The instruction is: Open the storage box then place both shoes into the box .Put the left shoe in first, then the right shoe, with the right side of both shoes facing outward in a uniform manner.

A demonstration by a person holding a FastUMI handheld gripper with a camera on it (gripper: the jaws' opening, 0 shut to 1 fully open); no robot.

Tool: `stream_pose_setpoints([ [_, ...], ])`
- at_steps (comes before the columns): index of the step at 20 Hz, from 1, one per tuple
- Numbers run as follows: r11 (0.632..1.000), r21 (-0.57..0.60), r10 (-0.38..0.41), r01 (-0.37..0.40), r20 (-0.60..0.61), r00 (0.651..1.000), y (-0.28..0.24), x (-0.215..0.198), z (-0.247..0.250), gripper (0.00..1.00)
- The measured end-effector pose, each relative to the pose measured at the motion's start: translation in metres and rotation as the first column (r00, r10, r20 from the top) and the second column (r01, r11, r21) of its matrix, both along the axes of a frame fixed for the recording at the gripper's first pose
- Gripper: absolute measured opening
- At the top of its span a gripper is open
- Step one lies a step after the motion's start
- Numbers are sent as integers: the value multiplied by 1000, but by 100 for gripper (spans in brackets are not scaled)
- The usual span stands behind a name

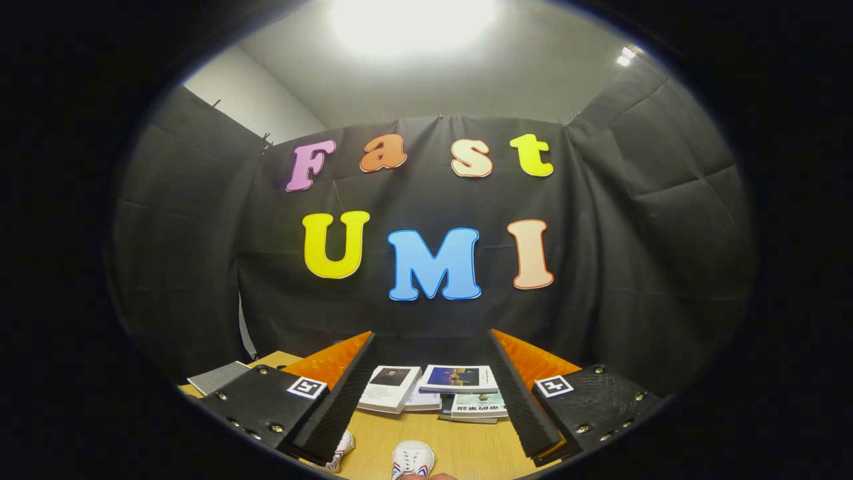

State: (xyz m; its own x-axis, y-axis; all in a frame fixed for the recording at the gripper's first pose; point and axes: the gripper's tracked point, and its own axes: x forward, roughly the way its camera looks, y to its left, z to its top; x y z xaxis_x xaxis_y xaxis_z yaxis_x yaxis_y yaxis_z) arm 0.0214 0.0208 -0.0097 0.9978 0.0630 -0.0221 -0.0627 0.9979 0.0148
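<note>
Between the tool's (426,390) spread ridged fingers lie glossy books (426,390) on wood.

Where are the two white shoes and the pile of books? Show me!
Left shoe (343,448), gripper view: its toe, beside the gripper's (426,393) open finger.
Middle shoe (412,459), gripper view: its laced top, between the fingers.
Books (458,378), gripper view: top book's cover.

Hand-held gripper (426,393) spread above shoes (412,459)

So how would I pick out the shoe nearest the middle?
Start at the wooden table and the books lying between the open tool's fingers. Nearer than the books sits a white shoe, toe forward. Unlike the other shoe, no finger hides it.
</note>
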Motion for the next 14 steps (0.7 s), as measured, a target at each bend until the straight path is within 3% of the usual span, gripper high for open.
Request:
stream_pose_setpoints([
  [7, 993, 86, 81, -76, -54, 995, 25, 19, -15, 98],
  [14, 928, 225, 340, -298, -180, 923, 106, 36, -58, 98],
])
